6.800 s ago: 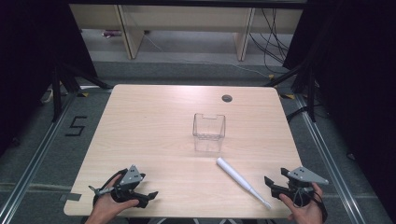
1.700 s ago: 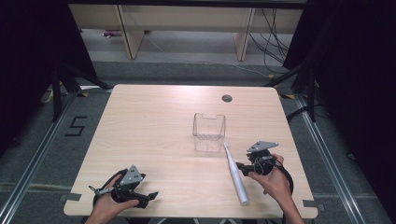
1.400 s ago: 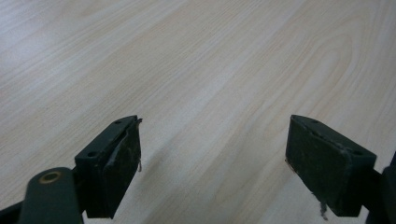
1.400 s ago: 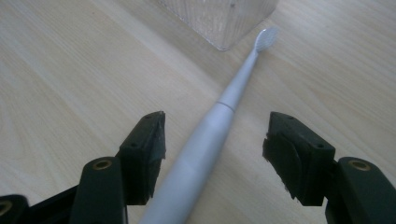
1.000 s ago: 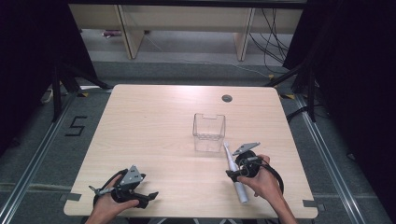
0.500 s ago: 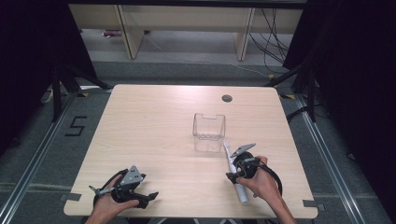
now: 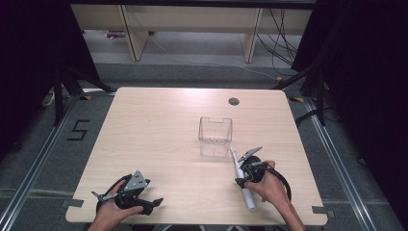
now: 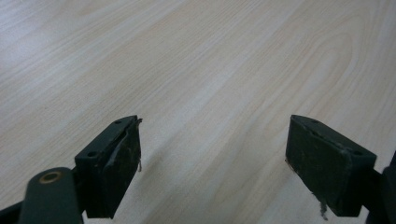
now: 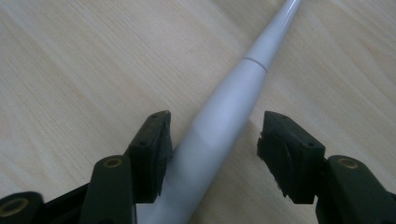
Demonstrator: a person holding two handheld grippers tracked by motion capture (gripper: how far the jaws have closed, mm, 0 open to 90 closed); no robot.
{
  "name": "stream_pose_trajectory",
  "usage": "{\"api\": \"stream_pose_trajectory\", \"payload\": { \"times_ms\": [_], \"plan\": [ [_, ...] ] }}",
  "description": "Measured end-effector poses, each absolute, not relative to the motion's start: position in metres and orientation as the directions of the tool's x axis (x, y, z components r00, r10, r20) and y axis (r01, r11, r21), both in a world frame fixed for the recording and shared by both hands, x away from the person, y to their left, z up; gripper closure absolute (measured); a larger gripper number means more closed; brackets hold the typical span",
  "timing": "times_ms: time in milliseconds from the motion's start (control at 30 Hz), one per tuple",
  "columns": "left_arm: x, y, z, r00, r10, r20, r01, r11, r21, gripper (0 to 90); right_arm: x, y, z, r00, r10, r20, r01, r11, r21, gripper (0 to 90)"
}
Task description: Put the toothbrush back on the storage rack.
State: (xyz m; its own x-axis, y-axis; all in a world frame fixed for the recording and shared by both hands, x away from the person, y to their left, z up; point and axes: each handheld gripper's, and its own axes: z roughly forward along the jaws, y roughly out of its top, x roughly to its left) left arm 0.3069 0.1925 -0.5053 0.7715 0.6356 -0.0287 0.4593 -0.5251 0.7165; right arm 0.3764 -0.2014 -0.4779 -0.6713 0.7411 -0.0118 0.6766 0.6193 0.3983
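Lying on the near right of the wooden table [image 7: 159,125] in the high view, the white electric toothbrush [image 7: 243,180] points its thin end at the clear plastic box [image 7: 215,136], the right gripper [image 7: 246,172] over its middle and the left gripper [image 7: 144,204] resting near left. Its jaws, in the left gripper view [image 8: 212,170], stand spread over bare wood. In the right gripper view [image 9: 212,154] the jaws have just been closing around the toothbrush handle, one pad touching, the other apart.

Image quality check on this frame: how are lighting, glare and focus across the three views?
High view: table evenly lit, surroundings dark, clear box faintly glinting. Right gripper view: white electric toothbrush handle between the right tool's open jaws, soft sheen, near end blurred. Left gripper view: left tool sharp, far woodgrain washed out by glare.
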Motion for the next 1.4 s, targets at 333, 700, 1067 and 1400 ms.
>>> {"api": "stream_pose_trajectory", "payload": {
  "times_ms": [333, 700, 1067, 1400],
  "plan": [
    [0.307, 0.192, -0.505, 0.771, 0.636, -0.030, 0.459, -0.522, 0.719, 17.7, 0.381, -0.205, -0.478, -0.669, 0.744, -0.002, 0.697, 0.627, 0.348, 52.9],
    [0.307, 0.192, -0.505, 0.773, 0.634, -0.029, 0.458, -0.526, 0.717, 17.7, 0.388, -0.216, -0.476, -0.651, 0.759, 0.014, 0.731, 0.623, 0.279, 60.4],
    [0.307, 0.192, -0.505, 0.773, 0.634, -0.030, 0.458, -0.526, 0.717, 17.7, 0.400, -0.222, -0.475, -0.687, 0.726, -0.033, 0.705, 0.676, 0.213, 65.0],
    [0.307, 0.192, -0.506, 0.771, 0.636, -0.031, 0.459, -0.521, 0.719, 17.7, 0.404, -0.222, -0.474, -0.703, 0.709, -0.045, 0.694, 0.699, 0.174, 66.1]
  ]
}}
